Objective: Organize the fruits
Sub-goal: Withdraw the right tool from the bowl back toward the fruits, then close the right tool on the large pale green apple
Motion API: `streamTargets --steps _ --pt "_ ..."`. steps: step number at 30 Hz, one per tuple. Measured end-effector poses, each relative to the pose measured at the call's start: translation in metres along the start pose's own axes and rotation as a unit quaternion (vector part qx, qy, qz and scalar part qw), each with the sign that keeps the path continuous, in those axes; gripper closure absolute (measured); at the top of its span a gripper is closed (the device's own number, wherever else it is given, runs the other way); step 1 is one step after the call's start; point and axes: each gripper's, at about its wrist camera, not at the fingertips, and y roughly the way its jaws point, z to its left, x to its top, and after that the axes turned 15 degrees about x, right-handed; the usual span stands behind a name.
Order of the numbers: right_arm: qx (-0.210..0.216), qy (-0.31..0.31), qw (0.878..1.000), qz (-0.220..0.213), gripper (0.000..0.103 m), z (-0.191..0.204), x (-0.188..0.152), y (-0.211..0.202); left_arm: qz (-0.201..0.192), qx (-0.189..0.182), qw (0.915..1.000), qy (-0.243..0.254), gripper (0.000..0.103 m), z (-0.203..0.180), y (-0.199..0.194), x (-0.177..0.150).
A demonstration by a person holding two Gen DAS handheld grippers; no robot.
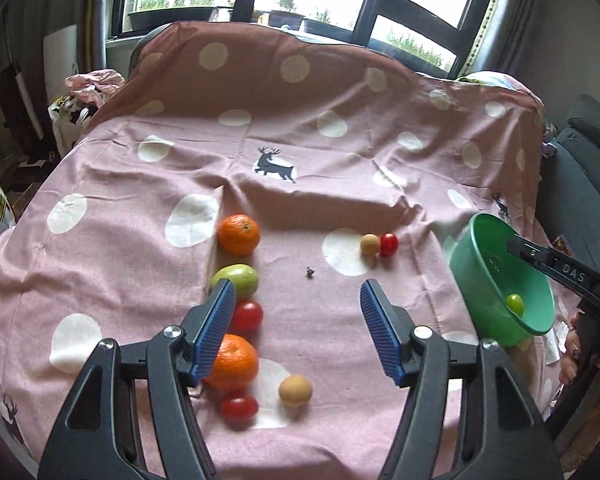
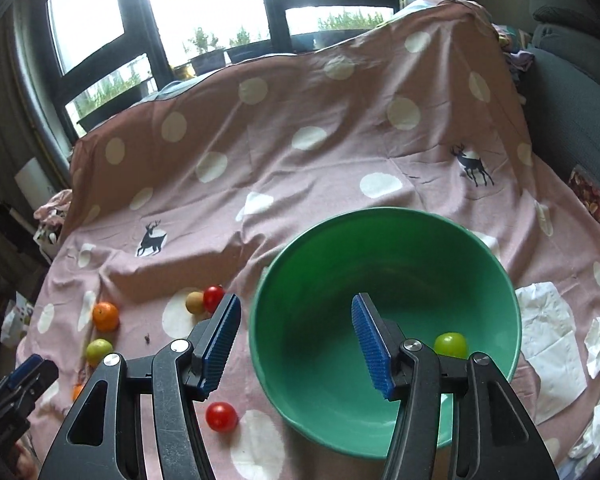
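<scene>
we hold both grippers wide and empty: left gripper (image 1: pixel 298 312) over the loose fruit, right gripper (image 2: pixel 294 340) at the bowl (image 2: pixel 384 216). next, probably grab a tomato (image 1: pixel 246 316).

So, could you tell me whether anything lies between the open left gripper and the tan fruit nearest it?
Nothing visible does. The left gripper is open above bare cloth, and the tan fruit lies apart from the near orange and tomato.
</scene>
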Motion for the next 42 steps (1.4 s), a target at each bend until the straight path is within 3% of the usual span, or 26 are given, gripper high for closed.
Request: streamTargets --steps 1,3,4,16,26,31,35,39,42 --pt "0.009 -0.005 1.000 0.004 0.043 0.004 -0.001 0.003 0.006 -0.001 1.0000 -0.008 0.038 0.005 0.005 0.000" --pt "0.026 -0.010 1.000 0.009 0.021 0.012 -0.004 0.009 0.023 -0.007 0.9993 -0.027 0.038 0.016 0.013 -0.001" --pt "0.036 -0.013 0.999 0.009 0.020 0.015 -0.005 0.011 0.028 -0.007 0.9989 -0.037 0.038 0.021 0.016 0.000" --pt "0.082 -0.018 0.996 0.023 0.019 0.042 -0.013 0.030 0.042 0.012 0.9939 -0.101 0.038 0.058 0.023 0.002" --pt "0.129 -0.023 0.991 0.034 0.019 0.056 -0.017 0.033 0.034 0.042 0.9942 -0.093 0.038 0.063 0.022 0.003" --pt "0.215 -0.009 0.974 0.074 0.019 0.075 -0.019 0.047 0.045 0.043 0.9901 -0.126 0.039 0.087 0.026 0.003" --pt "0.225 -0.023 0.967 0.119 0.021 0.107 -0.024 0.075 0.047 0.055 0.9854 -0.154 0.040 0.105 0.027 0.003" --pt "0.239 -0.036 0.953 0.180 0.034 0.137 -0.034 0.118 0.049 0.065 0.9844 -0.156 0.040 0.112 0.028 0.004" --pt "0.229 -0.002 0.950 0.214 0.040 0.143 -0.038 0.146 0.054 0.061 0.9829 -0.165 0.040 0.118 0.030 0.003"
